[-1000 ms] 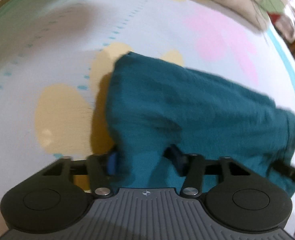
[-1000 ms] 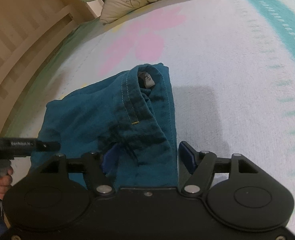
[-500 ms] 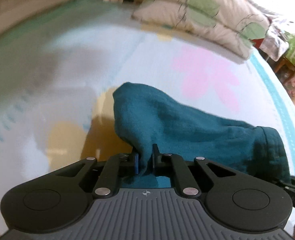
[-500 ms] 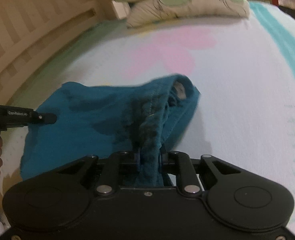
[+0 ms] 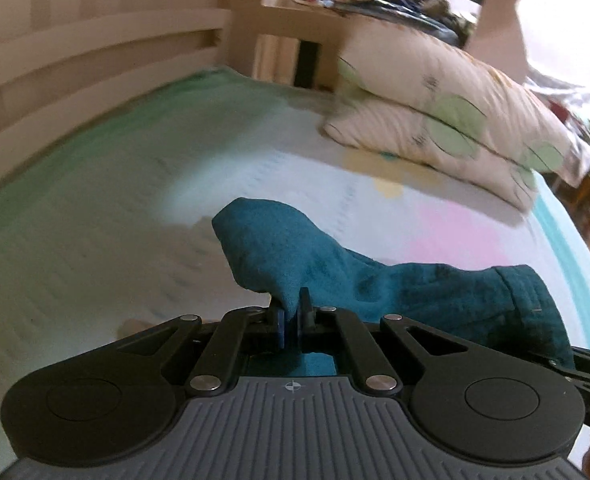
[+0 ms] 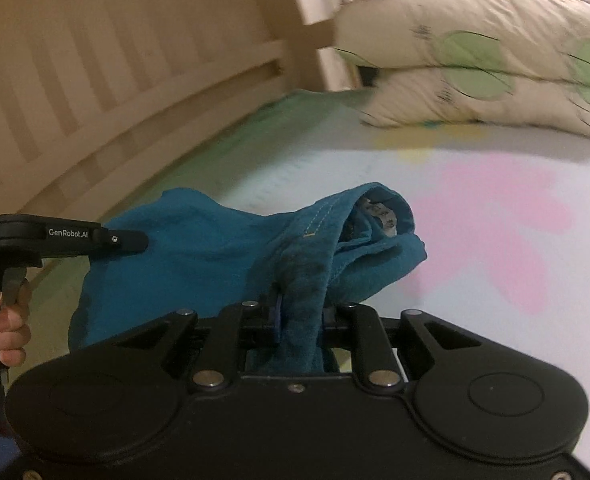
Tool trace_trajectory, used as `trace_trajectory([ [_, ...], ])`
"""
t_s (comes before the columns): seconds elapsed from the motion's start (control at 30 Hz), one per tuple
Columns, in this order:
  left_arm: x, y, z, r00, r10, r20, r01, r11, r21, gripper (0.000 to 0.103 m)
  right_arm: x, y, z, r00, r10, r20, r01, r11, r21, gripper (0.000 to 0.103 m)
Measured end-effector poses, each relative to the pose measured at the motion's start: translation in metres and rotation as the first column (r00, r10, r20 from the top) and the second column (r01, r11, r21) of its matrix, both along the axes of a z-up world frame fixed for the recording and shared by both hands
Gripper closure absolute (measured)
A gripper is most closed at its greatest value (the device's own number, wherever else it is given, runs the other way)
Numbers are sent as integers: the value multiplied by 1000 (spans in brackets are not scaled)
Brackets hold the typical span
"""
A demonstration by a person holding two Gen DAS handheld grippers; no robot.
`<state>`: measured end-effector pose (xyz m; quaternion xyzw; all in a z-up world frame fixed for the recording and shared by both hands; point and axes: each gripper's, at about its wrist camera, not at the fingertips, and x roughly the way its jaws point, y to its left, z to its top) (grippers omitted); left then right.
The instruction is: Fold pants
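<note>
Left wrist view: both the left gripper [image 5: 291,322] and the right gripper [image 6: 299,316] now pinch the pants [image 5: 375,276], lifted higher off the bed [image 5: 95,240], ready to fold over.

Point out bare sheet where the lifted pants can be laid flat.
Free: the wide green-white stretch of the sheet between the headboard and the pants; also the pink-flower patch right of the pants, short of the pillows. Crowded: the far corner with the stacked pillows, and the middle, where both grippers hold the cloth.
</note>
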<state>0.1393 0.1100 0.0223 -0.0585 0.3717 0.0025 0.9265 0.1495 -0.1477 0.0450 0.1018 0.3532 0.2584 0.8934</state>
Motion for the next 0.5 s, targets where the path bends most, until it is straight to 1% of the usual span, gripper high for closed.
trace_trajectory([
  [0.07, 11, 17, -3, 1000, 13, -18, -13, 1000, 0, 98, 19, 16, -5, 1000, 11, -4, -11, 1000, -2, 78],
  [0.1, 20, 25, -10, 999, 15, -52, -15, 1000, 13, 96, 27, 23, -10, 1000, 10, -21, -10, 1000, -8, 77],
  [0.13, 29, 32, -19, 994, 27, -102, -24, 999, 29, 92, 37, 29, -19, 999, 4, -50, -5, 1000, -19, 73],
  [0.17, 36, 39, -32, 988, 45, -150, -41, 999, 31, 91, 47, 34, -31, 996, -10, -90, 7, 999, -36, 69],
  [0.2, 41, 49, -46, 978, 66, -199, -63, 998, 20, 91, 56, 38, -46, 987, -32, -156, 22, 997, -68, 62],
  [0.23, 45, 58, -63, 962, 93, -257, -91, 996, 18, 91, 62, 40, -61, 975, -63, -215, 40, 993, -113, 60],
  [0.27, 47, 65, -77, 946, 118, -303, -114, 993, 33, 91, 65, 39, -75, 961, -105, -256, 63, 984, -166, 60],
  [0.3, 45, 70, -89, 933, 135, -335, -127, 991, 47, 91, 66, 37, -87, 950, -137, -279, 82, 976, -199, 59],
  [0.33, 41, 75, -97, 926, 140, -350, -134, 990, 43, 91, 64, 31, -93, 948, -144, -283, 94, 979, -182, 56],
  [0.4, 33, 80, -105, 922, 145, -358, -148, 989, 17, 91, 56, 17, -96, 945, -167, -283, 137, 983, -123, 55],
  [0.47, 30, 82, -102, 922, 150, -356, -160, 987, -1, 91, 55, 11, -94, 947, -167, -274, 144, 984, -103, 53],
  [0.5, 29, 81, -97, 925, 160, -346, -174, 985, -8, 91, 52, 9, -92, 952, -172, -254, 149, 983, -109, 53],
])
